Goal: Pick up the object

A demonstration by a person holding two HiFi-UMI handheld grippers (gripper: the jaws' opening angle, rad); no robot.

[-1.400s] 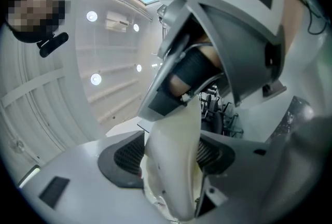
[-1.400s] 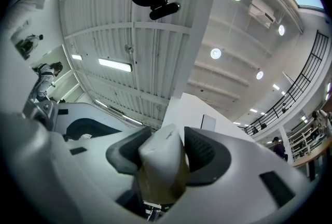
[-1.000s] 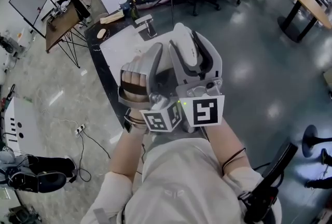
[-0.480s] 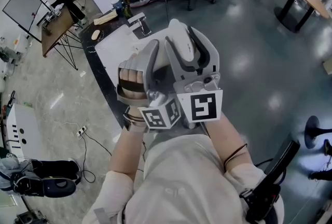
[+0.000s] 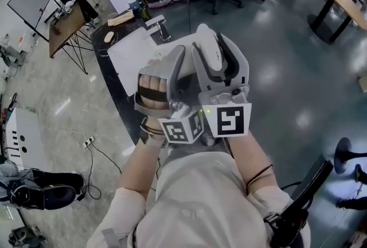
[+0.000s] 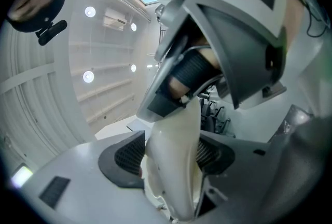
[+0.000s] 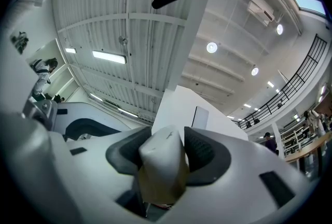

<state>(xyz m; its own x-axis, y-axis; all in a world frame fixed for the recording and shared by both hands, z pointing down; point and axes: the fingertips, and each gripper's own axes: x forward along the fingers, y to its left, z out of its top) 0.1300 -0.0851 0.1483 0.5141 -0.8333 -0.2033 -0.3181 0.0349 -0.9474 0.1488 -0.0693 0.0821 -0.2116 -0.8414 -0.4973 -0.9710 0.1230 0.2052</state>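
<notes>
1. Left gripper [image 6: 168, 154]: jaws wide, pads clamped on white object [image 6: 176, 129], held up in air at chest ht, well above table [image 5: 114, 83]. Risk: sides look smooth & curved, so it could slip out w/ any loosening.
2. Right gripper [image 7: 165, 151]: jaws mid-width, also gripping something white; can't tell if it's the same object. Risk: if same, hands pulling apart or twisting could wrench it free & drop it.
</notes>
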